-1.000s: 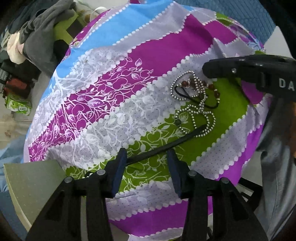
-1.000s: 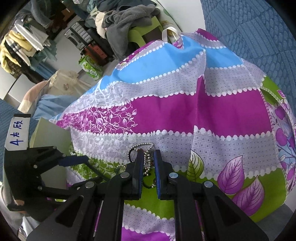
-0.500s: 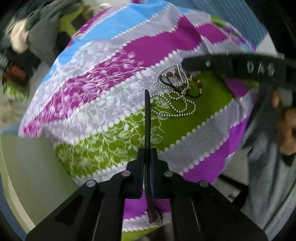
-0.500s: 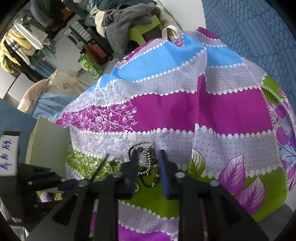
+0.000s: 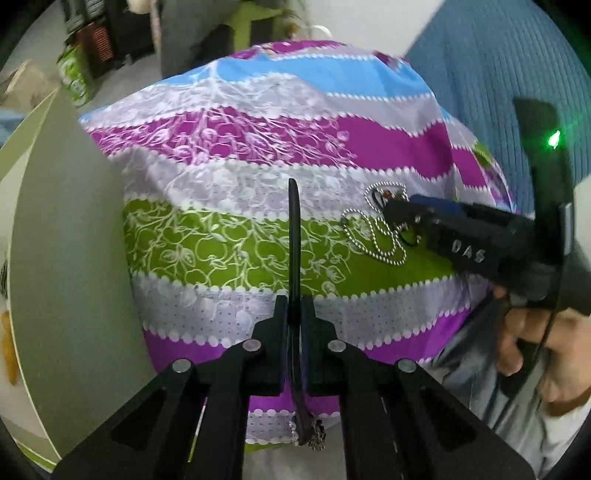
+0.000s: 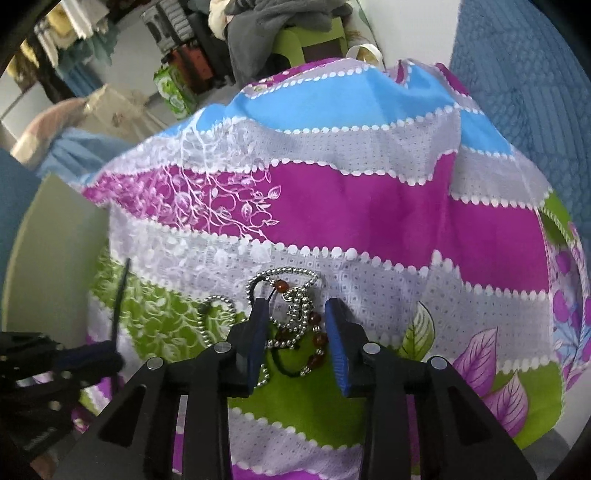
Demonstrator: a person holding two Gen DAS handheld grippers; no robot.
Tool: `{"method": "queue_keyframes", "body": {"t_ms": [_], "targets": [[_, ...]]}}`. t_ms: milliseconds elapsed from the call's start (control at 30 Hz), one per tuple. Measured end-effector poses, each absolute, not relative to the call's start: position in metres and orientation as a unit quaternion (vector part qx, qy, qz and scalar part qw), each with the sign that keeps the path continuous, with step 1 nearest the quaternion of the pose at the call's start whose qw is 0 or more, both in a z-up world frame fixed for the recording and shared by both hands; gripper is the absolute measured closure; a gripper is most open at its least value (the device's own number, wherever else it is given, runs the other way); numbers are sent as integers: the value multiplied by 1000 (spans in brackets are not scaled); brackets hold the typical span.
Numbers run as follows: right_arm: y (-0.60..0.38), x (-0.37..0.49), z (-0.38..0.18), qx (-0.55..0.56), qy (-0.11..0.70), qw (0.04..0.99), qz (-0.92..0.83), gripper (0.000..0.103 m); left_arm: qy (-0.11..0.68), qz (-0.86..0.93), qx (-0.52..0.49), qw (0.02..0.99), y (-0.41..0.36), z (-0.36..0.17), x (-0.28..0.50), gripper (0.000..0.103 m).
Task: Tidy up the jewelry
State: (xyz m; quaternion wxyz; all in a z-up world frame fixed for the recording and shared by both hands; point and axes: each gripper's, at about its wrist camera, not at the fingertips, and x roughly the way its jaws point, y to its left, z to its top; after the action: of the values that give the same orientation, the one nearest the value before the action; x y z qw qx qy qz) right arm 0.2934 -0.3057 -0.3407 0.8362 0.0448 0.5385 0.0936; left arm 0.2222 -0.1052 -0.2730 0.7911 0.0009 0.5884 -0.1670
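Note:
My left gripper (image 5: 294, 310) is shut on a black choker band (image 5: 294, 236). The band stands upright from the jaws, and its clasp end with a small charm hangs below them. It also shows in the right wrist view (image 6: 119, 299). A tangle of silver bead chain (image 6: 291, 310) and a black cord with amber beads (image 6: 317, 341) lies on the striped cloth (image 6: 351, 206). My right gripper (image 6: 297, 314) is open, its jaws on either side of the tangle. In the left wrist view the right gripper (image 5: 391, 214) reaches over the chain (image 5: 373, 236).
A pale green board (image 5: 66, 229) lies left of the cloth-covered surface. A blue quilt (image 6: 524, 74) is at the right. Clothes on a green stool (image 6: 280, 26), boxes and a green pack (image 6: 173, 88) stand behind.
My left gripper shut on the black band and lifted it off the cloth, moving left. My right gripper went from nearly shut to open around the tangle.

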Motion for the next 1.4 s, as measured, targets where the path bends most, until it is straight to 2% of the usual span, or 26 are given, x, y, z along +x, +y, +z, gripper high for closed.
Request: {"method": "queue_keyframes", "body": {"t_ms": [100, 167, 233, 500, 833, 1400], "targets": [[-297, 293, -341, 14, 532, 841, 93, 77, 583, -160, -21, 796, -95, -265, 217, 97], [-291, 292, -340, 4, 529, 842, 110, 96, 579, -154, -35, 800, -99, -260, 222, 97], [-285, 290, -339, -11, 527, 842, 113, 97, 575, -153, -52, 802, -102, -258, 223, 97], [-289, 278, -307, 28, 501, 855, 134, 98, 557, -143, -81, 814, -96, -237, 225, 97], [-279, 256, -258, 21, 474, 871, 129, 98, 536, -138, -104, 827, -76, -198, 227, 97], [-247, 242, -127, 10, 389, 914, 117, 97, 493, -149, -62, 855, -42, -96, 225, 97]]}}
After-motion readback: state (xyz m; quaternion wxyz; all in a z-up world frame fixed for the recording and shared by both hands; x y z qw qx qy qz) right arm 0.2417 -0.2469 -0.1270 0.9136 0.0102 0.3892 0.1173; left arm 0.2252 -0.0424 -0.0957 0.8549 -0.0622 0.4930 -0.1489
